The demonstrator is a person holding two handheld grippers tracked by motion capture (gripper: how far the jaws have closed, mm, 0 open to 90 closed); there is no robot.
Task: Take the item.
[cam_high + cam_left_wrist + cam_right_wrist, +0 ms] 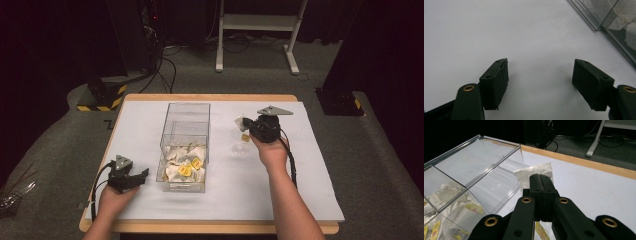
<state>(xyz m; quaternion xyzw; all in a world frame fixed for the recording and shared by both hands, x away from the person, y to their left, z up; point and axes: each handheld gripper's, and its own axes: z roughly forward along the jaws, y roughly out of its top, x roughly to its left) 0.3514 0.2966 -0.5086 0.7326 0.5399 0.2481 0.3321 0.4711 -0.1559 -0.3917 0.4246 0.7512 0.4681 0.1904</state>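
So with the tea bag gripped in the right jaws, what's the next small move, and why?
Probably carry the right gripper leftward over the clear box, then release. Its jaws are shut on a tea bag beside the box, whose near compartment already holds similar bags.

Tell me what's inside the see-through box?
The clear box has two compartments. The near one holds a heap of white tea bags with yellow tags. The far one looks empty. Bags at the bottom of the heap are covered.
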